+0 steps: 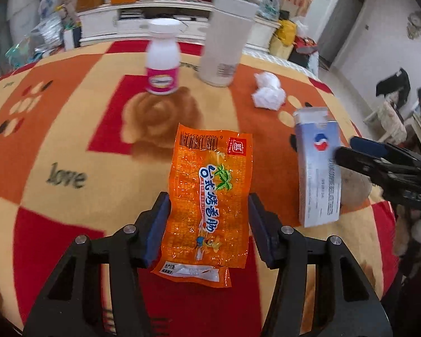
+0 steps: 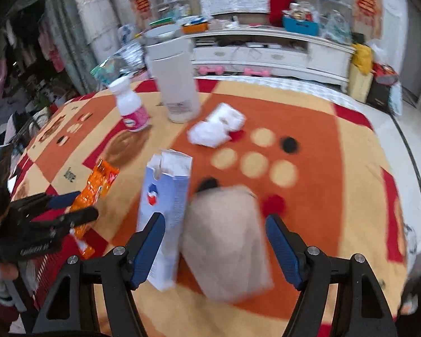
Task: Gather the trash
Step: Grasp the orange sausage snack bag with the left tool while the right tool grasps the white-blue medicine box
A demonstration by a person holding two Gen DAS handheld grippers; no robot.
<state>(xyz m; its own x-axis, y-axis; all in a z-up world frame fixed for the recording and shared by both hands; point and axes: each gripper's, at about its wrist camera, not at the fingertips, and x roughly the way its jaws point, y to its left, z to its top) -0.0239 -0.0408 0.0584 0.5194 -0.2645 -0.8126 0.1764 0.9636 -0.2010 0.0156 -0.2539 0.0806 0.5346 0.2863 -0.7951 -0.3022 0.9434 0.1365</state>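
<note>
Orange wrapper (image 1: 207,199) between parted left fingers (image 1: 157,224).

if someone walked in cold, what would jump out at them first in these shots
The bright orange snack wrapper lies flat on the patterned blanket, right between the open fingers of the left gripper. Just to its right stands a pale blue carton with its top flap open, and the open right gripper frames it together with a blurry beige lump. Further back sit crumpled white tissue, a pink-labelled white bottle and a tall white canister.
</note>
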